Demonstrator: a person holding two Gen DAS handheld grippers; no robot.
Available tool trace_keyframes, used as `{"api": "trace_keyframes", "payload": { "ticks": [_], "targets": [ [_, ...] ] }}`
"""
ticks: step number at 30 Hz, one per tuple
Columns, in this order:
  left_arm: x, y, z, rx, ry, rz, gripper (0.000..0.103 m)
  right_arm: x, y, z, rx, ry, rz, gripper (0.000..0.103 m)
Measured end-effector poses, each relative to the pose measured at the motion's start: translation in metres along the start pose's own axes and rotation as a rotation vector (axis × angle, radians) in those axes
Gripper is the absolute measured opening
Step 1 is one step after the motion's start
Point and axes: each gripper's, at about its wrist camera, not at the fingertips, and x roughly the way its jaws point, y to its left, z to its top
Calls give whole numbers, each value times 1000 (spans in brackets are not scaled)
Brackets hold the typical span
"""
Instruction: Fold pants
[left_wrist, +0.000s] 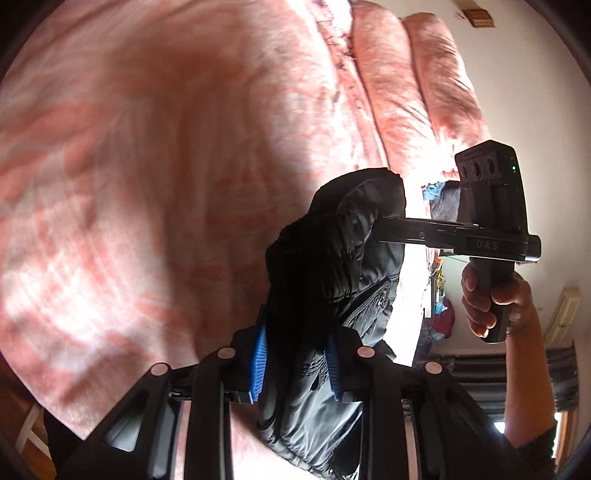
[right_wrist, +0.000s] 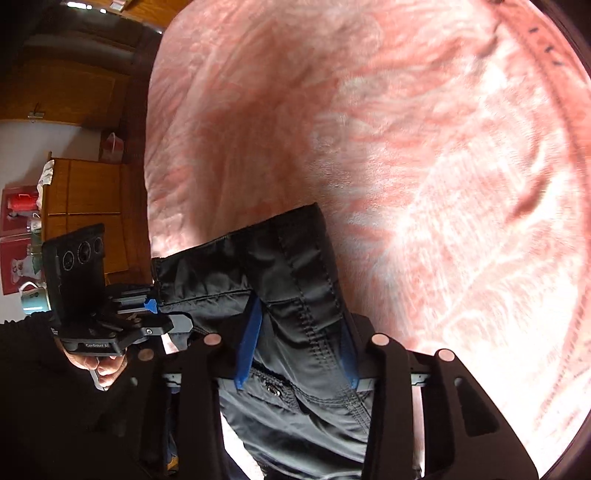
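Note:
The black pants (left_wrist: 332, 266) hang in the air above a pink bed. My left gripper (left_wrist: 295, 369) is shut on one bunched part of the pants between its blue pads (left_wrist: 258, 365). My right gripper (right_wrist: 299, 343) is shut on the waistband part of the pants (right_wrist: 280, 280), where stitching and a snap button show. In the left wrist view the right gripper (left_wrist: 384, 229) reaches into the cloth from the right. In the right wrist view the left gripper (right_wrist: 159, 310) grips the cloth's left edge.
A pink fuzzy blanket (left_wrist: 147, 166) covers the bed (right_wrist: 443, 166) under the pants. Pink pillows (left_wrist: 413, 85) lie at the far end. A wooden cabinet (right_wrist: 88, 195) with cups and a red item stands beside the bed.

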Motion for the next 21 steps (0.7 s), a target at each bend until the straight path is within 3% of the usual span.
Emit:
{"api": "trace_keyframes", "payload": {
  "ticks": [9, 21],
  "targets": [
    [-26, -70, -18, 184, -33, -15, 26, -74, 46, -54, -12, -95, -142, 35],
    [-47, -146, -64, 380, -48, -13, 25, -136, 78, -138, 5, -209, -241, 33]
  ]
}}
